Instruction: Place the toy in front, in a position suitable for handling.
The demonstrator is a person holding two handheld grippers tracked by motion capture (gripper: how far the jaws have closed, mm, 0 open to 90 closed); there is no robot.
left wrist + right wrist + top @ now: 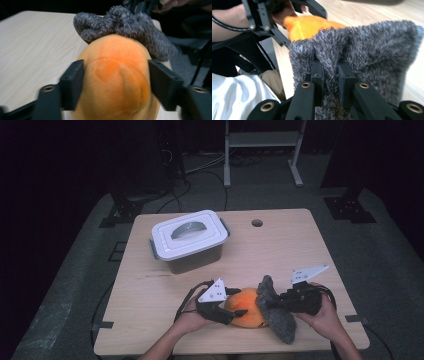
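At the near edge of the counter [150,320], around 6 o'clock in the high view, an orange plush toy [246,312] is held between the 2 tongs. The left tongs [235,302] are closed partway around the toy's rounded end; in the left gripper view the 2 black jaws are seen pressed against its flanks, so the orange plush toy [116,80] is judged to be steadied from that side. The right tongs [331,86] are pinched almost shut on a fold of the grey fuzzy sock [362,55], with fabric bunched between the narrow jaws. In the high view the right tongs [272,304] are met at 3 o'clock of the toy, and the sock [277,312] is draped over the toy's right end. This arrangement suggests that the sock is being pulled on or off while the toy is braced; which of the 2 cannot be told.

The toy's far end is covered by the sock, and its underside is hidden. The sock's opening cannot be made out. The forearms are cut off by the bottom edge.

Farther off, toward 11 o'clock, a grey lidded box [190,240] is left standing well apart, its contents concealed by the white lid. A round hole [257,223] is seen near 12 o'clock. The room beyond is too dark to be read.
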